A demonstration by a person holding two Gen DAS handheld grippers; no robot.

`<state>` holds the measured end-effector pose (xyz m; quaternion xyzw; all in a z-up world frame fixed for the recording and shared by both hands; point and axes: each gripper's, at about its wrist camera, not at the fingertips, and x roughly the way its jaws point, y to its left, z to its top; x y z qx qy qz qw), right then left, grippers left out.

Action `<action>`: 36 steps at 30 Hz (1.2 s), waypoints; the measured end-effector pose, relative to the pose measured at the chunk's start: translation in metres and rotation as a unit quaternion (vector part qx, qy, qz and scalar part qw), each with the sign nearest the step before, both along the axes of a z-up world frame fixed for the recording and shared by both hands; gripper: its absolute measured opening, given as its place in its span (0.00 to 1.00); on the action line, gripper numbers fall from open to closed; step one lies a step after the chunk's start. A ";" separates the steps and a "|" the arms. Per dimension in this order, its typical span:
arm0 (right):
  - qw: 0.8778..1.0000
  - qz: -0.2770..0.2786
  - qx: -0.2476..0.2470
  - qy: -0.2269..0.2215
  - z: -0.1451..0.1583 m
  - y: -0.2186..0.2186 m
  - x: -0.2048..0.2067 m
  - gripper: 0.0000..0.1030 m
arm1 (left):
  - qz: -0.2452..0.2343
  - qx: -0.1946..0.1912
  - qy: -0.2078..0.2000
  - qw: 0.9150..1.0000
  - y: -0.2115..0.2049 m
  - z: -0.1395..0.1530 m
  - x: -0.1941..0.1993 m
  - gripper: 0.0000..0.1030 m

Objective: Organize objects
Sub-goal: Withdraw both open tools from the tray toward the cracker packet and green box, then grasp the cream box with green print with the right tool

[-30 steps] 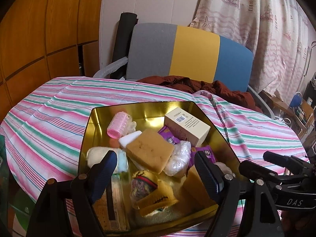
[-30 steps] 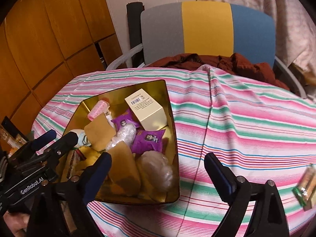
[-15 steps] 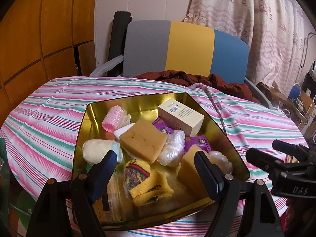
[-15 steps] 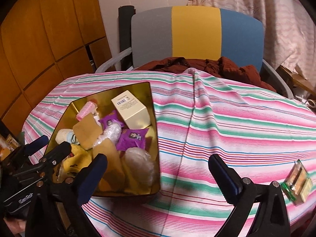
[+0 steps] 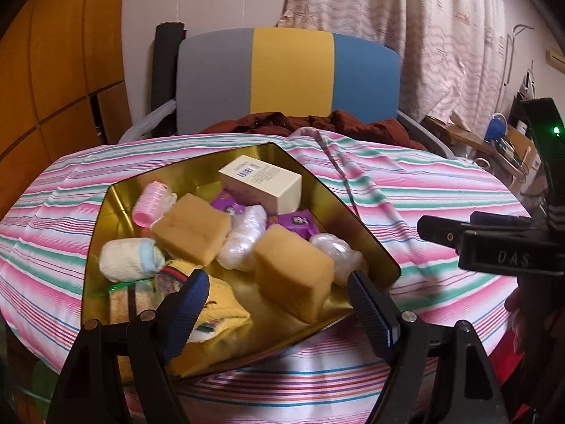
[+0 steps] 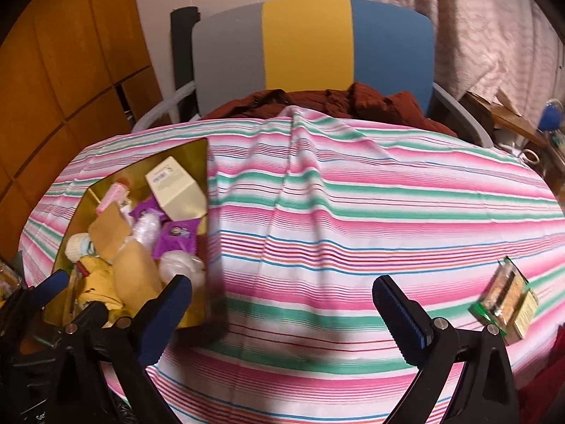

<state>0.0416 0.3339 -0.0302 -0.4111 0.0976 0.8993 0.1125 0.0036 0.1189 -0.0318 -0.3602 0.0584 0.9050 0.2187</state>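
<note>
Gold tin point(image 5: 356, 226) sits at the left edge of the table w/ striped cloth point(image 6: 353, 212), packed: 2 tan sponges point(image 5: 192, 228), cream box point(image 5: 261, 183) at the tin's far corner, pink roller point(image 5: 150, 203), purple packets point(image 5: 295, 221), rolled white sock point(image 5: 127, 259), yellow sock point(image 5: 220, 312). Left gripper point(image 5: 273, 305) hangs over the tin's near edge, fingers spread wide, holding nothing. Right gripper point(image 6: 282, 305) is over bare cloth near the front edge, also wide apart & empty. A green snack pack point(image 6: 505, 298) lies by the right edge, well apart from the tin. Chair point(image 6: 310, 42) stands behind the far edge.
</note>
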 end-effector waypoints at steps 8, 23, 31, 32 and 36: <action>0.999 -0.035 -0.009 -0.026 -0.009 0.034 0.016 1.00 | -0.002 0.022 -0.015 1.000 -0.003 -0.003 -0.002 0.80; 0.950 -0.280 -0.122 -0.066 -0.004 0.214 0.089 1.00 | -0.021 0.060 -0.025 0.998 -0.003 -0.001 -0.003 0.79; 0.892 -0.378 -0.228 -0.096 -0.046 0.283 0.098 1.00 | -0.016 0.059 -0.028 0.998 -0.006 -0.003 -0.004 0.79; 0.891 -0.378 -0.232 -0.098 -0.050 0.285 0.094 1.00 | -0.016 0.059 -0.027 0.998 -0.006 -0.003 -0.004 0.79; 0.904 -0.321 -0.274 -0.072 -0.063 0.279 0.071 1.00 | -0.016 0.056 -0.026 0.998 -0.006 -0.003 -0.003 0.79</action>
